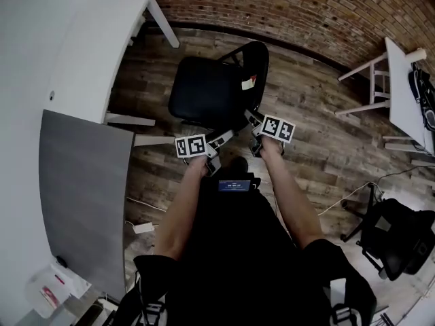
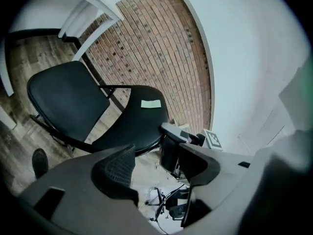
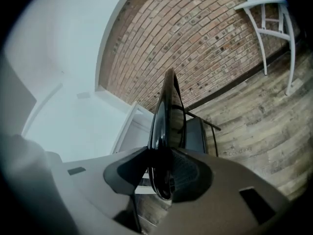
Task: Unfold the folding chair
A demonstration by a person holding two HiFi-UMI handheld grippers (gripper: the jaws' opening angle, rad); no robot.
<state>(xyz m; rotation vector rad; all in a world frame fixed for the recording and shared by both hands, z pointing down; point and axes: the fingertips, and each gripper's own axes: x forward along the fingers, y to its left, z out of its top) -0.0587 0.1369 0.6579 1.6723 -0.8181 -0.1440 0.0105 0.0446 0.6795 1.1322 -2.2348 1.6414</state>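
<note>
Wood-plank floor (image 1: 319, 134) with a brick wall (image 1: 306, 12) beyond the folding chair (image 1: 204, 90). A white table (image 1: 88, 39) stands to the chair's left, a grey tabletop (image 1: 81, 182) nearer me on that same side.

Progress: the chair stands on the floor directly ahead of me. Its seat (image 2: 66, 99) lies roughly level and its backrest (image 1: 255, 70) is raised, so I judge the unfolding largely done. What is left, as I read it, is confirming the frame is fully spread, then letting go.

Right gripper (image 3: 164, 173): jaws closed onto the near rim of the backrest, pads pressing on both faces.

Left gripper (image 2: 156, 163): jaws wide apart, nothing between them; it hovers just beside the chair's near edge.

Materials: the seat is a matte black pad with rounded corners. The backrest is a thin, glossy, curved black shell carrying a small pale label (image 2: 150, 103). The frame is slim black metal tube (image 3: 215, 131).
</note>
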